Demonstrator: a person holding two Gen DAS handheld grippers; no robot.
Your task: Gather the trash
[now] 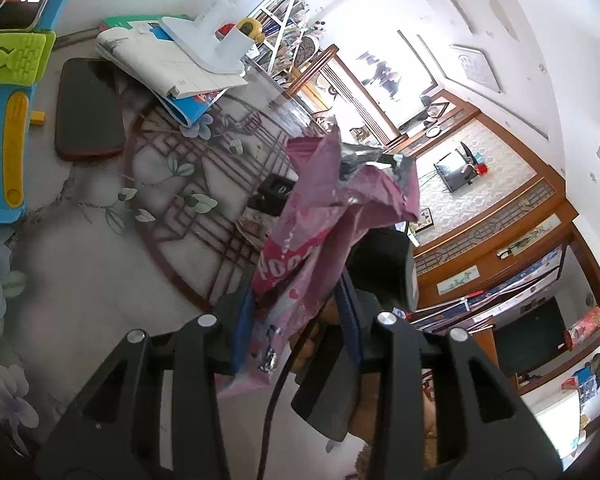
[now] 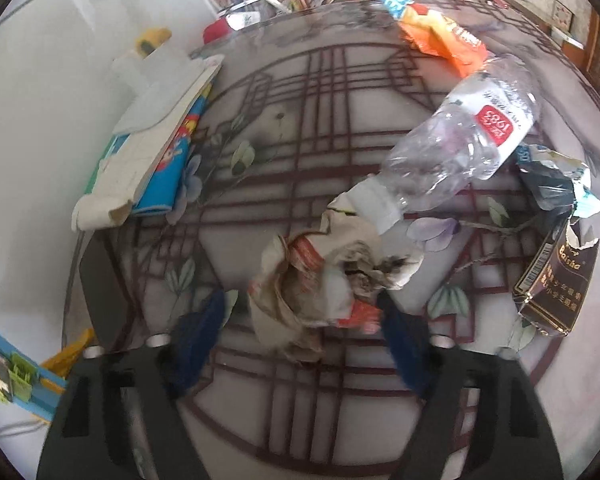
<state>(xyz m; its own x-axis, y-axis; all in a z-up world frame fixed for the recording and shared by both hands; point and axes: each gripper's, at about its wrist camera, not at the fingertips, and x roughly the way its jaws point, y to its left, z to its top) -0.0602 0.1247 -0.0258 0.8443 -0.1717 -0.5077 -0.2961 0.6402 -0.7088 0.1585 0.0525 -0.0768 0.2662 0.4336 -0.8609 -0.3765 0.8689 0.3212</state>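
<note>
Your work surface is the round table [image 2: 340,128], its top printed with a dark lattice and pale flowers, and it carries everything else here. On its far left side sits a stack of books [image 2: 152,152] with a white stand on top; in your left wrist view a dark flat pad [image 1: 88,110] lies on the table just beside that stack. The biggest piece of trash is the crushed clear water bottle [image 2: 460,148] with a red label, lying tilted with its white cap end touching the crumpled paper wad [image 2: 324,280]. Beyond the bottle, near the far rim, lies an orange snack wrapper [image 2: 440,36]. To the right of the bottle you have a crumpled dark foil packet [image 2: 552,184], and just below it a torn dark carton [image 2: 556,284] with gold lettering. Your right gripper [image 2: 304,328] points down over the paper wad, which sits between the two blue pads; the right pad appears to touch the wad's edge, the left pad stands a little apart from it, so the jaws are partly open and I cannot tell whether they truly grip. Your left gripper [image 1: 296,320] is raised off the table and closed partway on a pink wrapper [image 1: 324,216] with white lettering, which sticks up and forward from between its fingers.
</note>
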